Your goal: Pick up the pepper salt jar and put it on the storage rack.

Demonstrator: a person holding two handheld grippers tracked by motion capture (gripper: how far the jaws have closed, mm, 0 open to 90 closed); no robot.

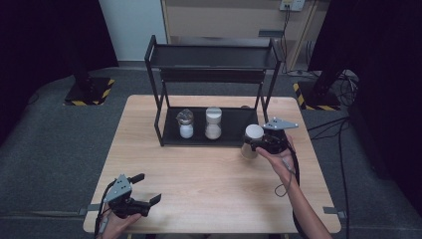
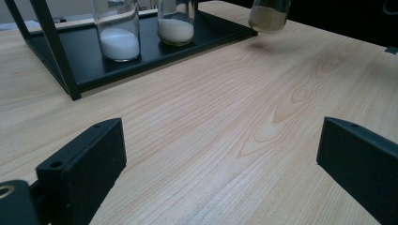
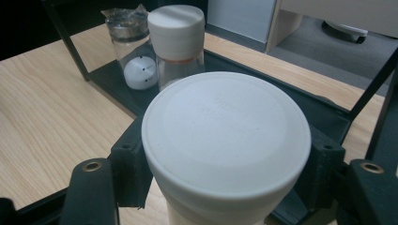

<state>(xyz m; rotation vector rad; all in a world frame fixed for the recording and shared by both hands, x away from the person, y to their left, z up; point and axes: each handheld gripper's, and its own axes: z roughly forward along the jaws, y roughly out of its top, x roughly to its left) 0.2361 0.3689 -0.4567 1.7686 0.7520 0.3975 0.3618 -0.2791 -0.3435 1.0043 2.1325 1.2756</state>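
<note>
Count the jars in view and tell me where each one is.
3. A jar with a clear wrapped top and a white-lidded jar stand side by side on the black rack's bottom shelf. A third white-lidded jar is held in the right hand-held gripper beside the rack.

A light wooden table carries a black metal rack at its far middle. On the rack's bottom shelf stand two jars: a glass jar of white powder at the left and a white-lidded jar just right of it.
</note>
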